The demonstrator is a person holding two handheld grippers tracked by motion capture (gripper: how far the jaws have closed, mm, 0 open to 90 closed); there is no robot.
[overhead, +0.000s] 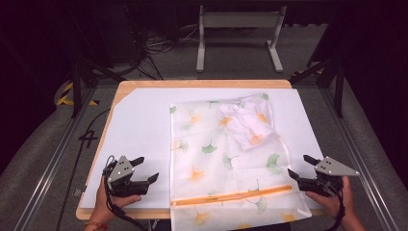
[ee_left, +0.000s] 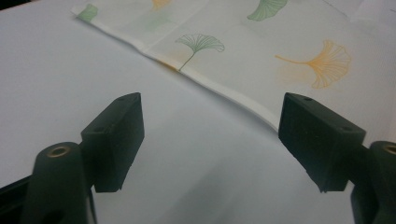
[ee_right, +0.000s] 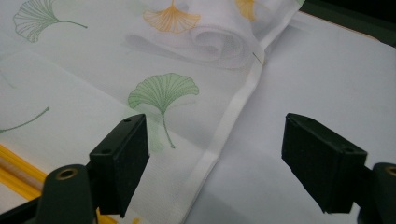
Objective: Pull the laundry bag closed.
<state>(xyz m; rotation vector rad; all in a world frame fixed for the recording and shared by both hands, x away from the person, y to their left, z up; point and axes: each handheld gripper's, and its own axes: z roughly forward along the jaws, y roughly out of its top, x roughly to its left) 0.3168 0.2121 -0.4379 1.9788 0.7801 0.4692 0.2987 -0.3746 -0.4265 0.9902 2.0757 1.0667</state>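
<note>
A white cloth printed with green and orange ginkgo leaves [overhead: 226,159] lies spread on the white table cover, with an orange stripe [overhead: 231,196] across its near end and a folded-over bunch [overhead: 248,122] at its far right corner. My left gripper [overhead: 148,169] hovers open to the left of the cloth, nothing between its jaws. In the left gripper view the cloth's hemmed edge [ee_left: 219,88] runs ahead of the open left gripper [ee_left: 210,140]. My right gripper [overhead: 300,167] stands open at the cloth's right edge. In the right gripper view the cloth's hem [ee_right: 229,116] passes between the open right gripper [ee_right: 215,158] jaws.
A white sheet [overhead: 139,130] covers the wooden table [overhead: 202,83]. The cloth's near end hangs over the front edge. Beyond the table stand a metal frame [overhead: 238,33], cables on the floor and dark stands at both sides.
</note>
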